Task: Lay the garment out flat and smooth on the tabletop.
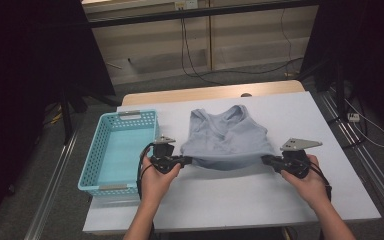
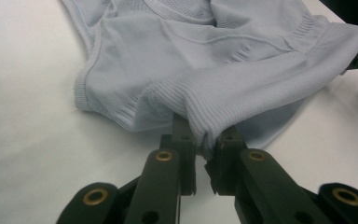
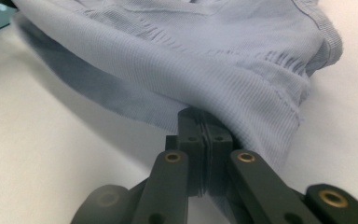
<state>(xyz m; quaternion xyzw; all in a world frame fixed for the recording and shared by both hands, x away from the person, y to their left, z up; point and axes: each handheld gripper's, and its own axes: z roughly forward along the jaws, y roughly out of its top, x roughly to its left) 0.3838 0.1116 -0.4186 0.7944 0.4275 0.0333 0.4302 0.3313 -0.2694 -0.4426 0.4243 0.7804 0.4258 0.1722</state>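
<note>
The grey top (image 1: 228, 137) lay on the white table (image 1: 240, 195), hem stretched between both grippers: left gripper (image 1: 186, 160) pinched its left corner, right gripper (image 1: 266, 159) clamped the right one. Turquoise basket (image 1: 96, 156) just left of it had nothing inside

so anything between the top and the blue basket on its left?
Nothing visible. The grey top hangs by its hem between the left gripper and right gripper, both shut on it. Bare table lies between it and the open basket.
</note>
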